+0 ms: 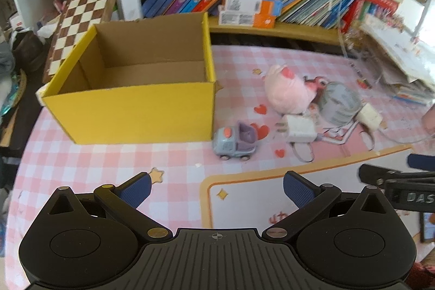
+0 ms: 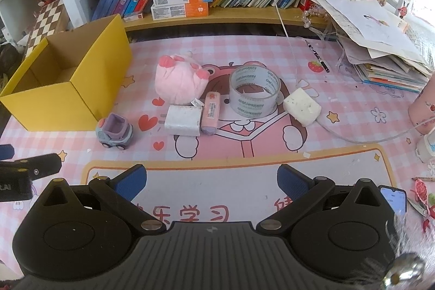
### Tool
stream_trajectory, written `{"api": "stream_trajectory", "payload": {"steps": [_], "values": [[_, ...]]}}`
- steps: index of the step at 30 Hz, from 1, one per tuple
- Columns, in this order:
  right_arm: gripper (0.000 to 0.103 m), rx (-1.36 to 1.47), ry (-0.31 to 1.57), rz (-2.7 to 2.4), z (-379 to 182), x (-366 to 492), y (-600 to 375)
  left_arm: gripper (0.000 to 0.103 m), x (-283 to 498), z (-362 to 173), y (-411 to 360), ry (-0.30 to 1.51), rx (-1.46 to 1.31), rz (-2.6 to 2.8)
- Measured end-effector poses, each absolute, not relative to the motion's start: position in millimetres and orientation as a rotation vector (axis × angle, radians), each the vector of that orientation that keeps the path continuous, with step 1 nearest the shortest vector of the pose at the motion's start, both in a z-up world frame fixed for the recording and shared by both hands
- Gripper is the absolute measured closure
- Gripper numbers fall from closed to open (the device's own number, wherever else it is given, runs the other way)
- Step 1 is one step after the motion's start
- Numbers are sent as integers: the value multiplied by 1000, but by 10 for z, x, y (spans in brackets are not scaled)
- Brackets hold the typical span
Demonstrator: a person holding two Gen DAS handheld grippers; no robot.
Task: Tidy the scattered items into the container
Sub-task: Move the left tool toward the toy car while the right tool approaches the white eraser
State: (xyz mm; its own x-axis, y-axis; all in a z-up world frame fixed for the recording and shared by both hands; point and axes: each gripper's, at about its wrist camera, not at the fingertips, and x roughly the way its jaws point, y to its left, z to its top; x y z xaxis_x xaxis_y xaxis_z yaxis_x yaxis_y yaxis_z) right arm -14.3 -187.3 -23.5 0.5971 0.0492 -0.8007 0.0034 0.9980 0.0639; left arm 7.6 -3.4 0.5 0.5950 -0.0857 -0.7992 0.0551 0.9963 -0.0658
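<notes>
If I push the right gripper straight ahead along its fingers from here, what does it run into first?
Most likely the pink rectangular case and white charger block lying side by side ahead of the open right gripper, with the tape roll just right of that line. Depth is uncertain.

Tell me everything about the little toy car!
The toy car is a small chunky truck, plastic by the look of it, with a grey-blue body, pink-orange knobs, a purple open-topped box on its back and pale wheels. It stands upright on the pink checked mat, just beside the front corner of the yellow box. No tool is touching it.
</notes>
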Motion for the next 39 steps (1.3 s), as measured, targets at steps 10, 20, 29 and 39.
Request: {"api": "stream_trajectory", "payload": {"steps": [10,20,29,39], "values": [[0,55,943,30,-261,-108,-1868,0,53,67,-75,858,-41,-194],[0,47,937,47,-273,-79,-1861,0,96,60,-73,852,-36,-170],[0,52,938,58,-291,-46,-1866,0,144,-3,-61,893,-44,-145],[0,84,968,47,-357,0,-1930,0,193,-78,-86,939,-49,-151]]}}
